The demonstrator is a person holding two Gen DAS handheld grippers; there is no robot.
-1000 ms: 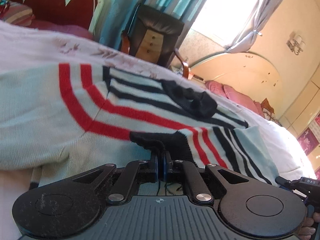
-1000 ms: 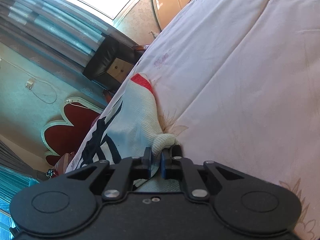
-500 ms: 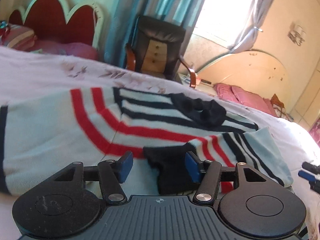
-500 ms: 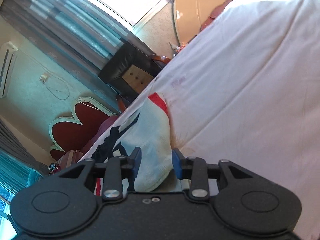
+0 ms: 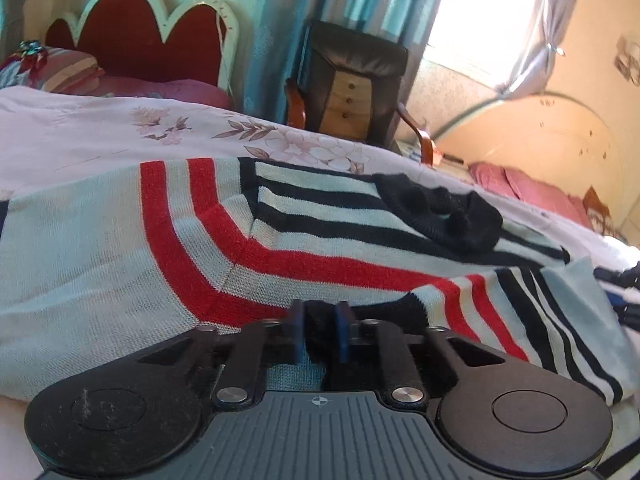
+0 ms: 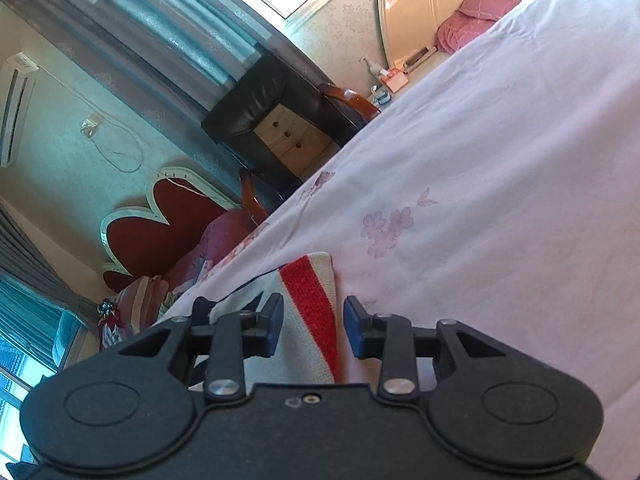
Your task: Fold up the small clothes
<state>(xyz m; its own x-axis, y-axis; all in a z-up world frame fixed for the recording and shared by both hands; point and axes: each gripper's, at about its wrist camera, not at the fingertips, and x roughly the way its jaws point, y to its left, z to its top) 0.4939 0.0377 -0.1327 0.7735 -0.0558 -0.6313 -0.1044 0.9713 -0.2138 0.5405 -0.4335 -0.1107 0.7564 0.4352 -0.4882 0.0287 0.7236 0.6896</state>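
A small knit sweater [image 5: 100, 248], pale with red and dark navy stripes, lies spread on the bed. Its black collar [image 5: 440, 212] shows at the far side. A folded-over sleeve with a black cuff [image 5: 384, 308] lies near me. My left gripper [image 5: 319, 334] has its jaws narrowed around the black cuff. In the right wrist view a red-striped edge of the sweater [image 6: 312, 308] lies between the open fingers of my right gripper [image 6: 314, 326], which holds nothing.
The sweater rests on a pale floral bedsheet [image 6: 480, 184]. A red scalloped headboard [image 5: 136, 40] and pink pillows [image 5: 72, 74] are at the far left. A dark armchair [image 5: 352, 84] stands by the curtains. The right gripper's tip [image 5: 624, 292] shows at the right edge.
Both grippers let go of the sweater half a second ago. Since then the left jaws have narrowed again around the black cuff. The right gripper stayed open and moved along the sweater's edge.
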